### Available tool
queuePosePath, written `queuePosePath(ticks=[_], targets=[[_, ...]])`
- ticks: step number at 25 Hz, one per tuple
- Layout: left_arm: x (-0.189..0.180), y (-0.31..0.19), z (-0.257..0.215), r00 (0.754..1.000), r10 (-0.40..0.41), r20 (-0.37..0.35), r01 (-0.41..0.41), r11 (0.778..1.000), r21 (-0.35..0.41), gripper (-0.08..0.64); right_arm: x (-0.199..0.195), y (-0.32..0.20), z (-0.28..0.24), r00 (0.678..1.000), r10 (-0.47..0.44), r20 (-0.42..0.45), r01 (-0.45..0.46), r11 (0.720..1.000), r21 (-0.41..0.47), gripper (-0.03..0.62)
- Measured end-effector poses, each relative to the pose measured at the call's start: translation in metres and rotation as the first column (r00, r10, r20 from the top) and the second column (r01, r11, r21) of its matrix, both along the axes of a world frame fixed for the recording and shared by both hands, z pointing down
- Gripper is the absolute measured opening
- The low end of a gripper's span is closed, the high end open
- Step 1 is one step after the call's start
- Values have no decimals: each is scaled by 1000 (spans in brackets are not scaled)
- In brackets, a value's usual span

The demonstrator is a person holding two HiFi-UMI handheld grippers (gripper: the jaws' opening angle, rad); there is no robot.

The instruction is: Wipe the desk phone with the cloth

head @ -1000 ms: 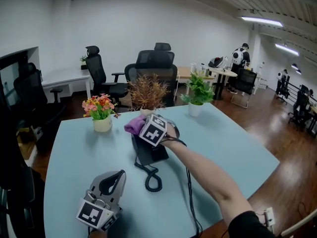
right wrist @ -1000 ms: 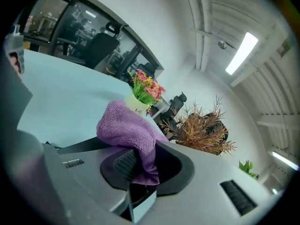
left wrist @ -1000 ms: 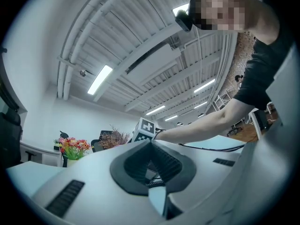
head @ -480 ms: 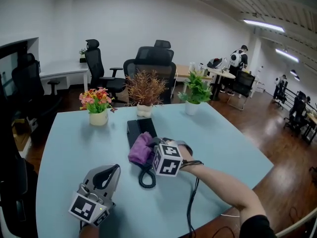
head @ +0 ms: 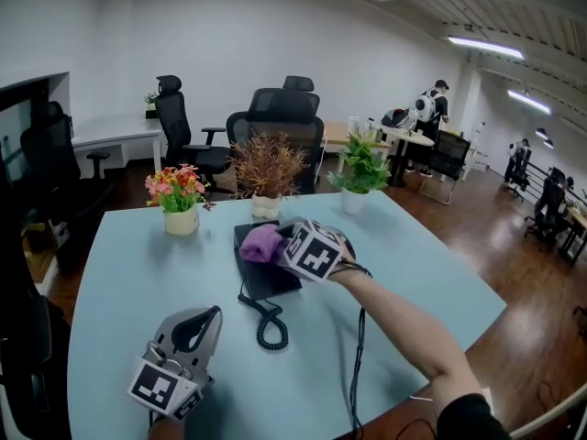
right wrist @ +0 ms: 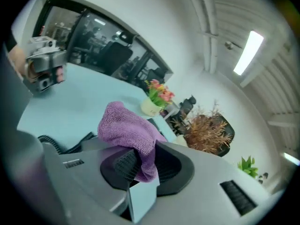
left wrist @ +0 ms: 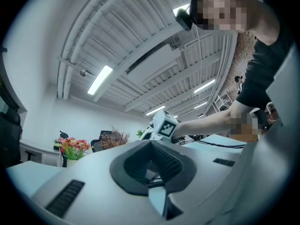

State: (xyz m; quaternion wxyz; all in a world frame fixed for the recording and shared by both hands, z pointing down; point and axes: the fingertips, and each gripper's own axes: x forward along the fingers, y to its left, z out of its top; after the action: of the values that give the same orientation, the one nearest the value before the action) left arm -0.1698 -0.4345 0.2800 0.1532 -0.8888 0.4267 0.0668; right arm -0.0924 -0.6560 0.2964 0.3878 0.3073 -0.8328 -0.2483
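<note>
The black desk phone lies in the middle of the pale blue table, its coiled cord trailing toward me. My right gripper hovers over the phone's far end, shut on a bunched purple cloth that rests on the phone's top. In the right gripper view the cloth is pinched between the jaws of the right gripper and bulges out ahead of them. My left gripper sits low at the near left, apart from the phone, its jaws closed with nothing in them.
Three potted plants stand along the table's far side: flowers, a brown plant, a green plant. A black cable hangs along my right arm. Office chairs stand beyond the table.
The right gripper swept the cloth from the phone's far end to its near end half a second ago, and is now back at the far end. The left gripper stayed put.
</note>
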Motion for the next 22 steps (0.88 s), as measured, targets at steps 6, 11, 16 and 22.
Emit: queuePosePath(ticks=[6,11,16,22], targets=[[2,1,0,1000,-2,-5,2,1000,-1,14,-21,-81,-9,986,160,51,-164,984,67,52],[-1,-2,-1,1000,2,11,-2,1000,7,14,-23,-62,8,992,111,-54,-105,989,104,52],[0,-2,0,1000,1,7,-1,1000,6,14,-7,-6,38,988,12,-156,-1,998,71,51],[2,2,-1,1000,1,6,-1,1000,5,14,19,64,76,951,-99,-293,106,994,7,51]])
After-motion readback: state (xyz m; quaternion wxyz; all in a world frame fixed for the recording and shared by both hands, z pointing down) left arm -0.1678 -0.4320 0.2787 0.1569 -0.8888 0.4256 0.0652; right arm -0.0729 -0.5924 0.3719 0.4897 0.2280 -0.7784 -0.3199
